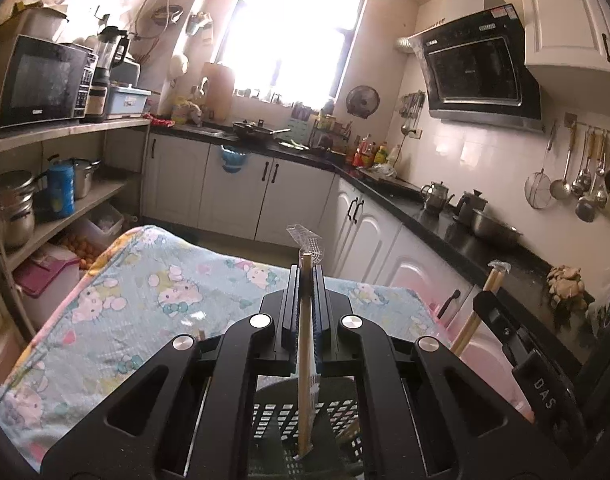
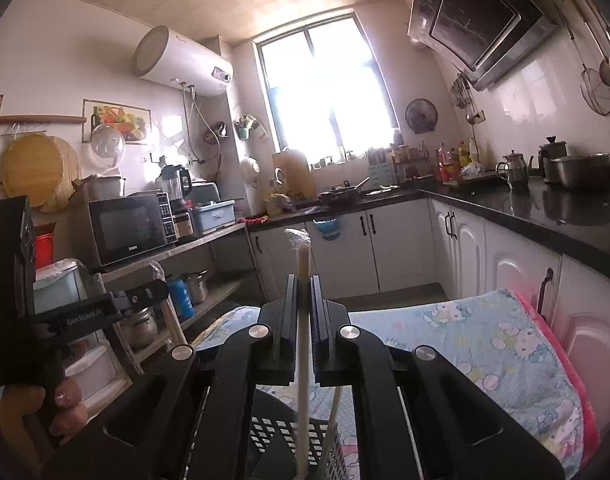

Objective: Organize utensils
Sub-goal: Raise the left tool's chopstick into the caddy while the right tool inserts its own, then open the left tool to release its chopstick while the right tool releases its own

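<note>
Both pairs of jaws are seen clamped, each on its own pair of wrapped chopsticks held upright. In the left wrist view, the left gripper (image 1: 305,276) is closed on a wrapped chopstick pair (image 1: 304,360) whose lower end reaches into the black perforated basket (image 1: 337,420) directly below it, while its clear wrapper end sticks up above the fingertips. In the right wrist view, the right gripper (image 2: 304,284) is likewise closed on a second wrapped chopstick pair (image 2: 303,360), whose lower end is also lowered over the same basket; whether either tip touches the basket floor cannot be told. The basket is set on a table covered by a Hello Kitty cloth (image 1: 153,288), and another stick appears already stood inside the basket, just beside the right-hand pair.

The step in hand is judged to be the dropping of both pairs into the basket. It would best be done with each pair kept vertical and lowered until the tips are well inside the rim before release, one side at a time, so that the wrappers are not snagged and the light basket is not tipped.
</note>
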`<action>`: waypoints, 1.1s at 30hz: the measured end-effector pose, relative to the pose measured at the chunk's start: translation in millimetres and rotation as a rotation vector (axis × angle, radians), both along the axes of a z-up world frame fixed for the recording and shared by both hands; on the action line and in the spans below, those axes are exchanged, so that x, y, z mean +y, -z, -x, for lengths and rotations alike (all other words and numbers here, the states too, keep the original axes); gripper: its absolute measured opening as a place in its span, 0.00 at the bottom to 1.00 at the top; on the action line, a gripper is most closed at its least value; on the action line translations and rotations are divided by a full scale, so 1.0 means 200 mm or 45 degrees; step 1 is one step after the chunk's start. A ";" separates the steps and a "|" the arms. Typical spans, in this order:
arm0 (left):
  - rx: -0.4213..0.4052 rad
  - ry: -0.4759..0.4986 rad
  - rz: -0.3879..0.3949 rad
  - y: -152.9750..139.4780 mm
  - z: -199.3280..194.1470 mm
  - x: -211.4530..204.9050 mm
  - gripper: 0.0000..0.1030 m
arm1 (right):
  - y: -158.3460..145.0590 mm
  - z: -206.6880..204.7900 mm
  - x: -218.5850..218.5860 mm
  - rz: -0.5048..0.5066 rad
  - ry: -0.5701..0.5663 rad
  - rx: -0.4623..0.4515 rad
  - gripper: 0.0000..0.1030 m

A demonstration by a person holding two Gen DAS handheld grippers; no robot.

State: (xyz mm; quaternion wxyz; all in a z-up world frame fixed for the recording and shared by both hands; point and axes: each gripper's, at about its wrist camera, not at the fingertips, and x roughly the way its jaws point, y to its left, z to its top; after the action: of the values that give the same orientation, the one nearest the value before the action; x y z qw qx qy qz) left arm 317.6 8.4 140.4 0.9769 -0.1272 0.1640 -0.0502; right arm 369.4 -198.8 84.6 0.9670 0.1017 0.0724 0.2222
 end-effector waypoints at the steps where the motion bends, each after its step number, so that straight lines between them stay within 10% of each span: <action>1: 0.001 0.001 -0.006 0.02 0.00 -0.01 0.01 | 0.01 0.00 0.01 0.001 0.001 0.003 0.06; 26: 0.116 0.015 -0.012 0.25 -0.01 -0.03 0.01 | 0.25 0.01 0.02 -0.030 0.025 0.100 0.07; 33: 0.126 0.011 -0.012 0.25 0.02 -0.01 0.02 | 0.27 0.06 -0.04 -0.028 0.047 0.143 0.20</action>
State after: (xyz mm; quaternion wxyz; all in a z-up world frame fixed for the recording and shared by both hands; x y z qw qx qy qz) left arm 313.7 6.9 89.5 0.9680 -0.1243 0.2131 -0.0471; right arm 356.5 -206.0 30.1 0.9641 0.1260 0.1224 0.1990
